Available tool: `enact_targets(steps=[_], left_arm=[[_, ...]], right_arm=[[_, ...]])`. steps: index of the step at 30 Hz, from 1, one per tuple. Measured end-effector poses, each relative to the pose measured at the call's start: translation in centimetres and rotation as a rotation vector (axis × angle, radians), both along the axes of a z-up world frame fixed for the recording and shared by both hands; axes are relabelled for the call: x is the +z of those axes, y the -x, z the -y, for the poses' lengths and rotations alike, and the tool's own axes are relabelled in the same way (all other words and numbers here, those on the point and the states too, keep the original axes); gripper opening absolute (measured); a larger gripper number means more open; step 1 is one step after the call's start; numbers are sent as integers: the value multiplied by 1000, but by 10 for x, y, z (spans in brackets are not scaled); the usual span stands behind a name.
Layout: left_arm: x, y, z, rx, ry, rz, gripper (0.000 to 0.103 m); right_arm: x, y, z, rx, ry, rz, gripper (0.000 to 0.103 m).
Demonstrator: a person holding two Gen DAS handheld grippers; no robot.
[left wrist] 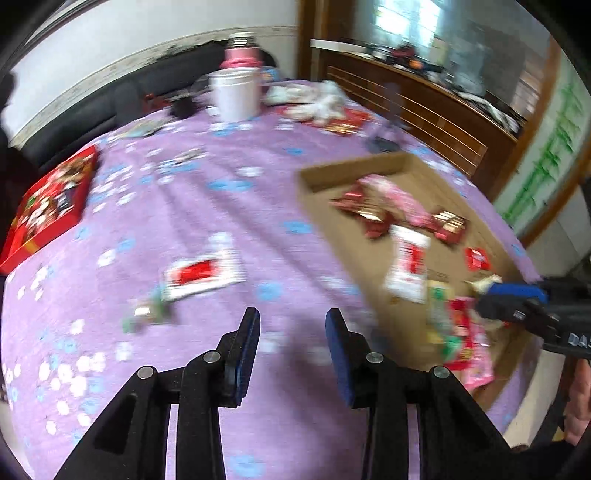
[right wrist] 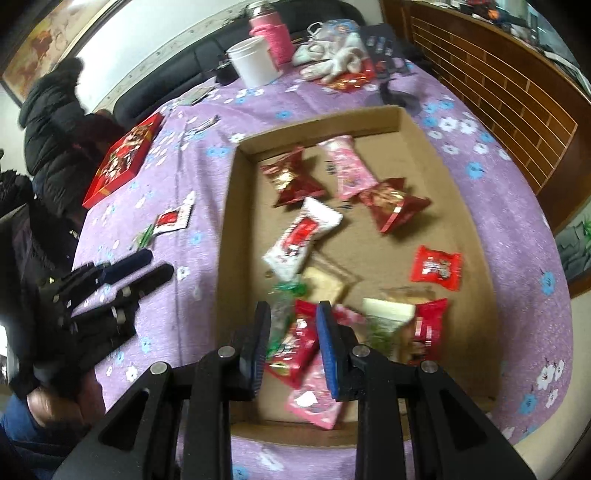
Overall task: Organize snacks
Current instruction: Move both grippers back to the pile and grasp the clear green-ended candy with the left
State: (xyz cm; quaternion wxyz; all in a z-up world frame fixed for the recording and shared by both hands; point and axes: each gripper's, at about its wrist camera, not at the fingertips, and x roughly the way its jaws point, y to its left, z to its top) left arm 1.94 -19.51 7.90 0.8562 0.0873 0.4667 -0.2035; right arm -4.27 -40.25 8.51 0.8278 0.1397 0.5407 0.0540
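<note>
My left claw (left wrist: 291, 323), empty and part-open, headed for the white-and-red packet (left wrist: 201, 275) at centre frame; right claw (right wrist: 293, 314) hung narrow, empty, over the cardboard tray (right wrist: 226, 206).

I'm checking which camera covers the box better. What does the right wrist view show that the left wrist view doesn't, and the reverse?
Only the right wrist view shows the whole cardboard box interior, including the red candy packet lying alone, plus a person in a dark jacket and a framed picture on the wall.
Only the left wrist view shows the window.
Both show the white-and-red packet on the purple tablecloth, the red gift box, the white cup and the pink flask.
</note>
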Motion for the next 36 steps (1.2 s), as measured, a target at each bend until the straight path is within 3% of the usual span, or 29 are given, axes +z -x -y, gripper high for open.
enact_targets(steps=[7, 14, 16, 25, 26, 28, 36], left_arm=[[-13, -69, -86, 163, 30, -67, 40], [-48, -111, -95, 162, 67, -146, 40], [-59, -109, -94, 132, 77, -187, 40], [-51, -55, -100, 22, 132, -219, 41], [-48, -52, -99, 8, 127, -207, 44], [-44, -48, -98, -7, 111, -191, 64], [-38, -32, -100, -44, 64, -167, 66]], right_arm=[[-2, 6, -12, 1, 16, -14, 25], [-3, 15, -7, -41, 25, -35, 25], [-2, 16, -7, -44, 27, -35, 25], [0, 12, -9, -37, 23, -29, 25], [0, 11, -10, -34, 21, -30, 25], [0, 8, -13, -24, 20, -30, 25], [-1, 6, -11, -20, 22, -29, 25]])
